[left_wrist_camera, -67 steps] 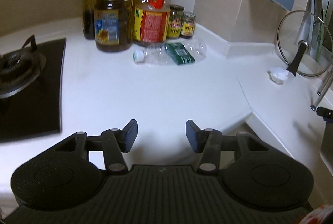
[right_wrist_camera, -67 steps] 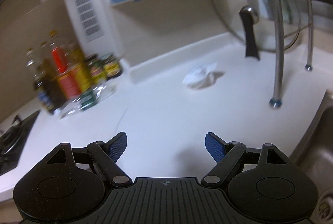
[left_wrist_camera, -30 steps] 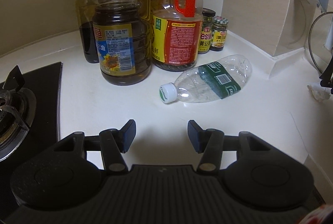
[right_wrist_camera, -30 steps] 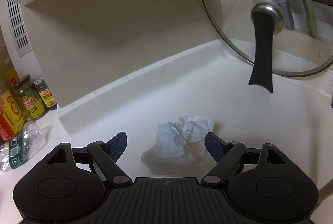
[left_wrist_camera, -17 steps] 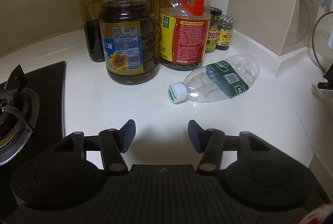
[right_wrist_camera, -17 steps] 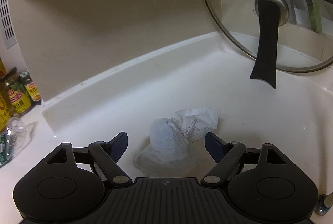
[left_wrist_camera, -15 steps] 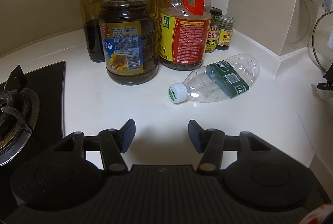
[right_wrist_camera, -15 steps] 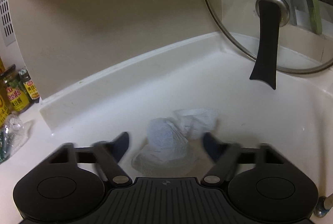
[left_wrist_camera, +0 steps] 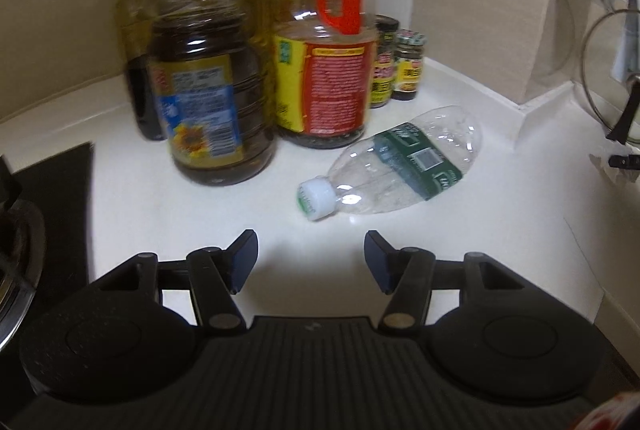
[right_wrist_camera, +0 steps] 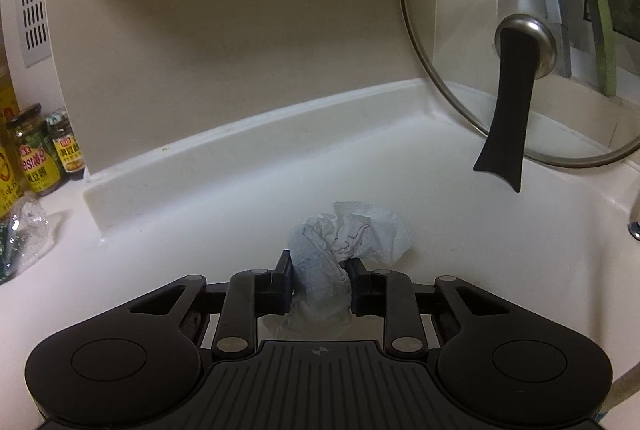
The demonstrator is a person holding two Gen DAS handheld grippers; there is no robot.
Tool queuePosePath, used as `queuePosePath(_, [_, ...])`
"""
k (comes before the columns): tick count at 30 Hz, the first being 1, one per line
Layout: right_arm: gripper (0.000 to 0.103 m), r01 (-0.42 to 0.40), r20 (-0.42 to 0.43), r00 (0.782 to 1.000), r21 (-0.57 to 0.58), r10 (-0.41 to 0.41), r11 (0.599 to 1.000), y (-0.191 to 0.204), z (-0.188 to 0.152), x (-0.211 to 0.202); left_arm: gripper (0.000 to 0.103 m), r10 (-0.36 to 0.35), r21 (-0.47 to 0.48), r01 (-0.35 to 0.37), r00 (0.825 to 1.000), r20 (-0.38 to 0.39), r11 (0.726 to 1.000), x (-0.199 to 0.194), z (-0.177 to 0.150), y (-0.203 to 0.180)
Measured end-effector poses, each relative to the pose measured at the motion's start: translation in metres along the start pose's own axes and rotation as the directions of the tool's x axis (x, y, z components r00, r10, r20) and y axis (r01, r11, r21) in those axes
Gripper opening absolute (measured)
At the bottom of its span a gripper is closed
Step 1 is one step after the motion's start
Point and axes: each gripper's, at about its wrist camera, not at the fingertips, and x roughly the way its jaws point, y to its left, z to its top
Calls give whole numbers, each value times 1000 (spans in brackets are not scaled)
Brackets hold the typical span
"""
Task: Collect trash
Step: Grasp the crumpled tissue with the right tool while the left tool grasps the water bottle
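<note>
Now my right gripper (right_wrist_camera: 319, 280) has just closed its jaws on the crumpled white paper tissue (right_wrist_camera: 344, 242), soft and wrinkled, lying on the smooth white counter (right_wrist_camera: 460, 230) with free room around, the leaning glass lid (right_wrist_camera: 520, 42) well apart. My left gripper (left_wrist_camera: 310, 256) stands half open and empty; the crushed clear plastic bottle (left_wrist_camera: 396, 166) lies just ahead, beside tall oil bottles (left_wrist_camera: 208, 90).
</note>
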Motion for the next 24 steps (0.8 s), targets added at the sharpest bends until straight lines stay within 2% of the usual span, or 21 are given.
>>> queuePosePath(11, [27,-7,20,1000,31,6,999,3,-4,-22,60,-88,152,89,996,-11,984,53,33,-22])
queuePosePath(18, [27,7,25,1000,48,-8,999,-1,-6,-36,59,-105,158,110,994,-39,981,94,55,-23])
queuePosePath(22, [27,11,23,1000,71,-13,997,-3,-9,-44,53,-123,160,134,990,-75,978,111,62,-24])
queuePosePath(24, [27,13,21,1000,78,-15,997,-4,-11,-47,46,-146,151,160,984,-97,975,116,63,-25])
